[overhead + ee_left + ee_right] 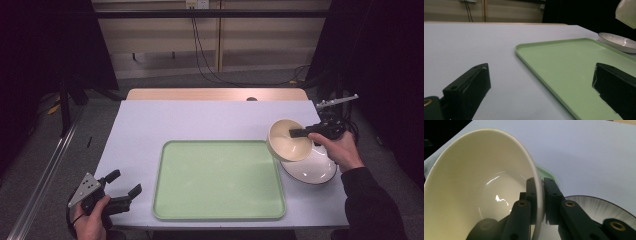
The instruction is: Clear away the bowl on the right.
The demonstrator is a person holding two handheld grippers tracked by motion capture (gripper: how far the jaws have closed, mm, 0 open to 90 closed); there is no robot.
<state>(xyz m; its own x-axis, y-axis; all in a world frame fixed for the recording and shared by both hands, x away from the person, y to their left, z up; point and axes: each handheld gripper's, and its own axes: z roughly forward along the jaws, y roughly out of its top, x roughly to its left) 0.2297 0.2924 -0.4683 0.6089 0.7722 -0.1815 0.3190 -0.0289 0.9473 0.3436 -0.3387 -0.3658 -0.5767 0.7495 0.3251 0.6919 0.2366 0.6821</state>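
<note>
From above we look down on a pale tabletop (pixel 200 120) in a dim room, cables hanging down the far wall. Our right tool (pixel 300 132) has its jaws clamped on the rim of a cream bowl (pixel 286 142), one jaw inside and one outside, and the bowl hangs tilted in the air just above a white plate (pixel 315 172) lying beneath the tool. A green tray (pixel 218 180) lies between the two tools. Our left tool (pixel 124 189) rests low at the near corner, jaws apart and holding nothing.

Along the left tool (pixel 539 87) we see the tray (pixel 564 65) spreading out ahead of the spread jaws. Past its far edge lies the plate (pixel 616 42), and the bowl (pixel 627 12) hangs above that.

Along the right tool (pixel 539 200) we see the jaws pinching only a thin strip of the glossy rim of the bowl (pixel 474 182), with the plate (pixel 596 207) just behind them. We judge this grip to be the weak point. The bowl's weight hangs to one side of the pinch, so it could pivot or slip free if we swing it quickly. A drop from here would likely land on the plate and could chip both. Lowering it while tilted could also knock its base against the tray's raised lip.
</note>
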